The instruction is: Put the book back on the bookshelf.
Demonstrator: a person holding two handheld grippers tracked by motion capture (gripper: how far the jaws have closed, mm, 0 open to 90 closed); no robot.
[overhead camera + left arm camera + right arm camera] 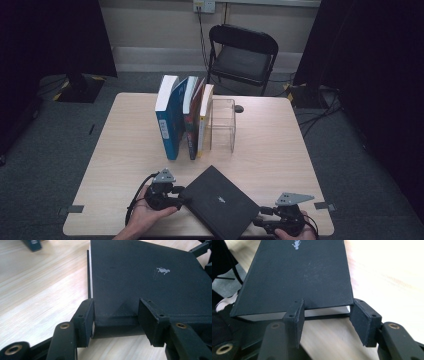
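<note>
Black hardcover book (220,202) lies flat on the counter (125,150), at the near edge, turned diagonally between our two hands. Its cover carries one small silver emblem (162,270), a tiny figure; we cannot read any lettering on it.

Our left tool (181,199) sits at the book's left corner. In the left gripper view one jaw stands against the page edge beside the spine corner and the other lies over the cover, so the corner is between them; we cannot tell whether the pads press on it.

Our right tool (258,221) sits at the book's near right corner. In the right gripper view its jaws stand apart, the left one against the cover's near edge and the right one just off the corner, with white page block (317,312) showing between them. The pads do not clamp the book.

Farther back on the counter, well apart from the black book, a row of upright books (182,117) leans against a clear acrylic holder (222,125). The blue book (170,125) at the left bears a white label on its spine, too small to read. A black folding chair (242,55) stands behind the counter.
</note>
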